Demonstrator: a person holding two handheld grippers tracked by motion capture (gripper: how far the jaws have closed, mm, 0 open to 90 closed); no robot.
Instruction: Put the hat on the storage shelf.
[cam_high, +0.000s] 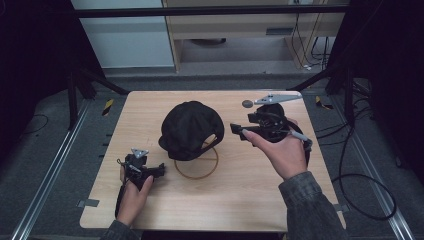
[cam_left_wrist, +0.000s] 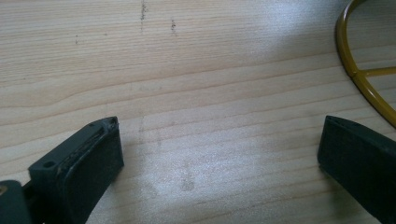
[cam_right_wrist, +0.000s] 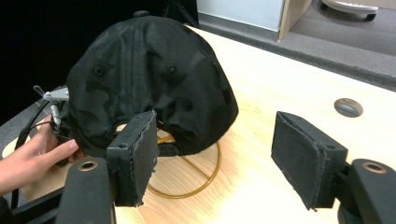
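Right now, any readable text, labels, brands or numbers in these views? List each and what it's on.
None readable.
Black cap: no logo or lettering on the side that faces the cameras.
Gold wire stand: no markings.
Wooden table: only grain and a few dark specks.
Black-and-yellow striped tape on the floor: hazard stripes, no words.
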